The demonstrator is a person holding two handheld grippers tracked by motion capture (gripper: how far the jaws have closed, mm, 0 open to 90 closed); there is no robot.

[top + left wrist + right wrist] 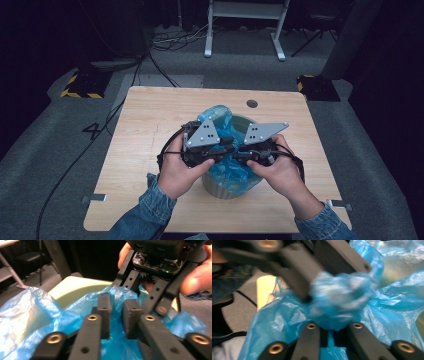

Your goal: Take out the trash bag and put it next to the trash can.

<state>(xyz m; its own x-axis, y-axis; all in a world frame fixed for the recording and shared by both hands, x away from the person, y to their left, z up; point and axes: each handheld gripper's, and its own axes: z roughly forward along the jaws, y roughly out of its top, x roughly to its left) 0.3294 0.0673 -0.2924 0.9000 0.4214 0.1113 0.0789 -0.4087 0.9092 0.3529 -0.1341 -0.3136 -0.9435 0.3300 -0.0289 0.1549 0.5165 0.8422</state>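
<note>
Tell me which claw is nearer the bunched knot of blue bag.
Right. The right claw is shut on the bunched knot of the blue bag. The left claw stands beside it with plastic in its gap, pads apart.

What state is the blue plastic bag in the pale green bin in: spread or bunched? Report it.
Bunched. The blue plastic bag rises crumpled above the pale green bin, gathered between both grippers.

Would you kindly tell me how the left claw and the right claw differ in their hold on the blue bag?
The left claw has a gap between its pads with blue bag film loose in it; the right claw is shut on a bunched wad of bag. In the high view the left claw sits at the bin's left, the right opposite. Both meet over the bin.
</note>
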